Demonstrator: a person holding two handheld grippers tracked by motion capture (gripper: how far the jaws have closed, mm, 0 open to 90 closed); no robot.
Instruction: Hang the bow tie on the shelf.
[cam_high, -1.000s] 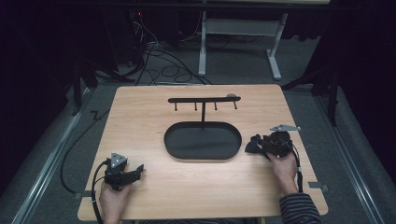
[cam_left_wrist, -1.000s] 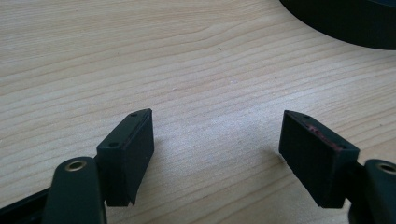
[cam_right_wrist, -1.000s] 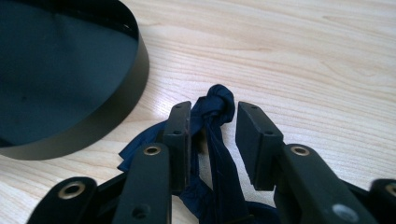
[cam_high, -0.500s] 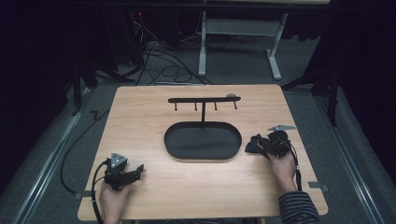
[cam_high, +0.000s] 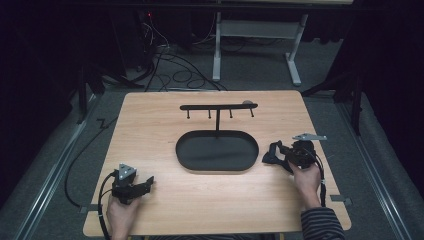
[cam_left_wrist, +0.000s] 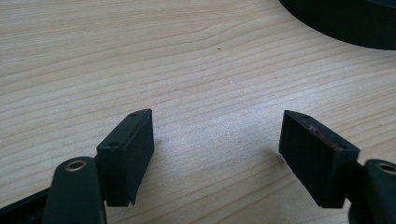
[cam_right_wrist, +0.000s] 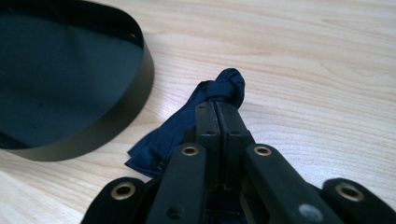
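Right gripper (cam_right_wrist: 217, 109) is pinching a knotted dark blue cloth (cam_right_wrist: 187, 126) just beside the black oval tray (cam_high: 217, 167).
Left gripper (cam_left_wrist: 217, 154) is resting wide apart, empty, well off the tray; likely next: lifting the cloth toward the tray or its hook bar (cam_high: 218, 106).

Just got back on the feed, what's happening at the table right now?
A person sits at a wooden table with a gripper in each hand. The right gripper is shut on a dark blue knotted cloth, held low just to the right of the black oval tray. The left gripper is open over bare wood at the near left corner, holding nothing. A black rack with small hooks rises behind the tray; nothing hangs on it.
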